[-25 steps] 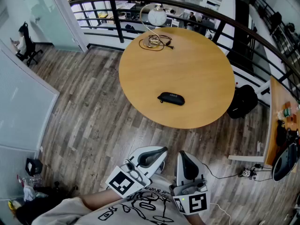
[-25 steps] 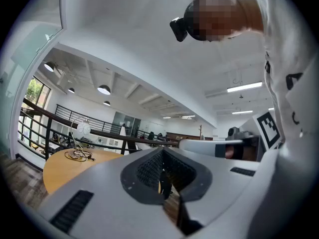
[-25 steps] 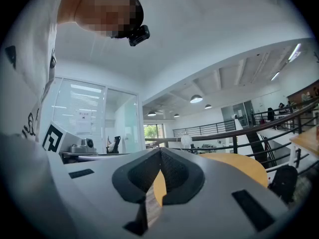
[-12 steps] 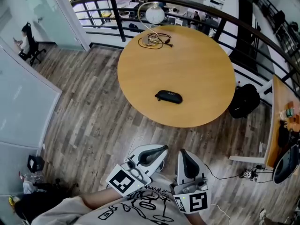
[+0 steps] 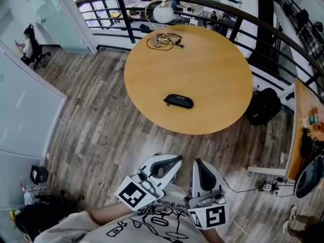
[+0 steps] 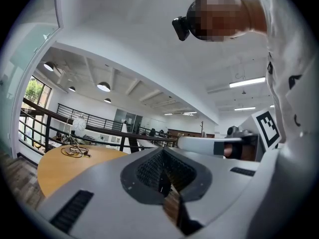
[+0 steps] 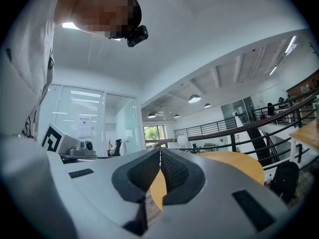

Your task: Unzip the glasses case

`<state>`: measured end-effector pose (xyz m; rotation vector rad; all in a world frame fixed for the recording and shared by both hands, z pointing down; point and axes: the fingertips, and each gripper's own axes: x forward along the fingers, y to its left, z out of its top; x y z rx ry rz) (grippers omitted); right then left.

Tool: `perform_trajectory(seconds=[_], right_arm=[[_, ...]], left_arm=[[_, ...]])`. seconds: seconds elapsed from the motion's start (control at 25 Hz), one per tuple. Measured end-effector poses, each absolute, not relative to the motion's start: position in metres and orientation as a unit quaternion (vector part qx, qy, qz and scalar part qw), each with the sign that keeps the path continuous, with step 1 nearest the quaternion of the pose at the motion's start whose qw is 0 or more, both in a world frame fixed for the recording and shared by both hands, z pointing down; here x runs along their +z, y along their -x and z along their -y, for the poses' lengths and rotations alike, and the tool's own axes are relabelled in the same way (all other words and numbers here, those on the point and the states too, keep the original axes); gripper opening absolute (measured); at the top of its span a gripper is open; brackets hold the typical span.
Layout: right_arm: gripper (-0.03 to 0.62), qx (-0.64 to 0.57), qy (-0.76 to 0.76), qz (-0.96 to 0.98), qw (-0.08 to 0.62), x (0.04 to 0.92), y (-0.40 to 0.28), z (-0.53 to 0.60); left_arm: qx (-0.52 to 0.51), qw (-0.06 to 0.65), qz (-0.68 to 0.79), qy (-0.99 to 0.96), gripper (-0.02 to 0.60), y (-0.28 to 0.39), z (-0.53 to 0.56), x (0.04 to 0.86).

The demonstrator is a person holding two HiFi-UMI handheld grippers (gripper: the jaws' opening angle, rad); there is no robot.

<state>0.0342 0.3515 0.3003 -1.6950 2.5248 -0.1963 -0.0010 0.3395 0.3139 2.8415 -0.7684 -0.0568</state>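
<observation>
Glasses case (image 5: pixel 178 100): black, flat on the round counter (image 5: pixel 212 65), toward its near edge; well apart from both tools | my left hand-held gripper (image 5: pixel 171 161): jaws together, empty; at my chest | my right hand-held gripper (image 5: pixel 198 165): likewise pressed together, empty

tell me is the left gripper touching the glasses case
Apart. The head view shows the glasses case lying on the round table, with wood floor between it and the left gripper.
</observation>
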Motion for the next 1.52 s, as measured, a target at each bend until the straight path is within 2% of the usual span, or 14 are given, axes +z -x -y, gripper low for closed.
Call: perform_trajectory(seconds=[0.56, 1.52], right_arm=[[0.023, -0.077, 0.558, -0.826, 0.032, 0.313, -0.046, -0.300], [0.023, -0.066, 0.586, -0.807, -0.028, 0.305, -0.013, -0.066]], left_arm=[[-0.021, 0.114, 0.258, -0.959, 0.003, -0.013, -0.288, 0.322], [-0.031, 0.140, 0.210, -0.967, 0.002, 0.021, -0.051, 0.312]])
